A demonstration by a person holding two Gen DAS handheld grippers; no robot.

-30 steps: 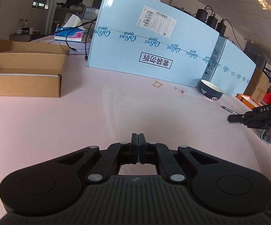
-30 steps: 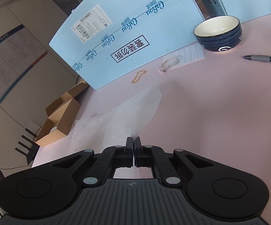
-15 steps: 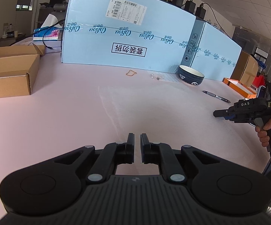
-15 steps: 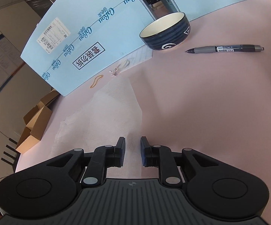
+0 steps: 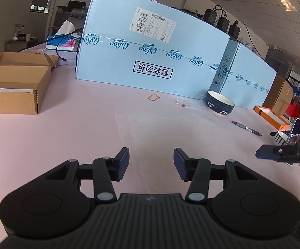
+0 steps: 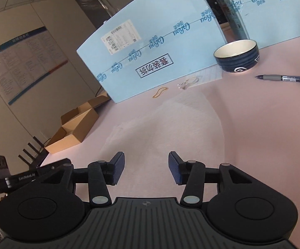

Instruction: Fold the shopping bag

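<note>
A thin, translucent white shopping bag (image 6: 170, 124) lies flat on the pink table; in the left wrist view it shows as a faint pale sheet (image 5: 145, 124) ahead of the fingers. My left gripper (image 5: 151, 161) is open and empty just above the bag's near edge. My right gripper (image 6: 146, 166) is open and empty over the bag's near part. The right gripper also shows at the right edge of the left wrist view (image 5: 274, 153). The left gripper's body shows at the lower left of the right wrist view (image 6: 10, 178).
A large light-blue carton (image 5: 150, 56) stands at the back. A dark bowl (image 6: 236, 56), a pen (image 6: 285, 78), a rubber band (image 6: 160, 92) and a small clip (image 6: 183, 86) lie beyond the bag. An open cardboard box (image 5: 10, 85) sits at the left.
Both grippers went from shut to wide open and let go of the bag, which now lies flat. Both views have shifted slightly.
</note>
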